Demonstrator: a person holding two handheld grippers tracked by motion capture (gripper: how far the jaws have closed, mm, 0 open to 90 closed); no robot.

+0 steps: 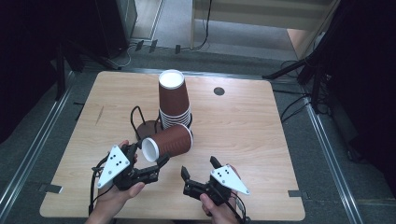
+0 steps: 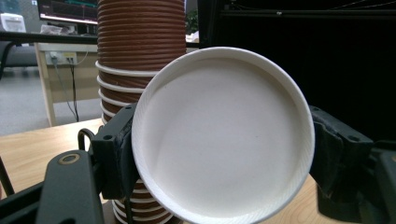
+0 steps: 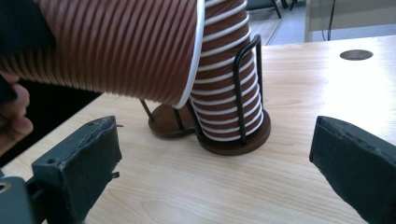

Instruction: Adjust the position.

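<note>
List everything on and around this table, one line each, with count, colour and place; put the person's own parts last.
Single ribbed paper cup: one, brown with white rim and base, held on its side near the table's middle, base toward the left gripper.
Stack of ribbed paper cups: one stack, count unclear, brown with white rims, upside down in the holder.
Wire cup holder: one, black wire on two round brown bases; the second bay holds no cups.
Wooden table: one, light wood, with a dark round hole near the far edge.
Left gripper: one, black with grey plate, shut on the single cup's base end.
Right gripper: one, black with grey plate, jaws open, near front edge.
Hands: two, at the bottom edge.
</note>
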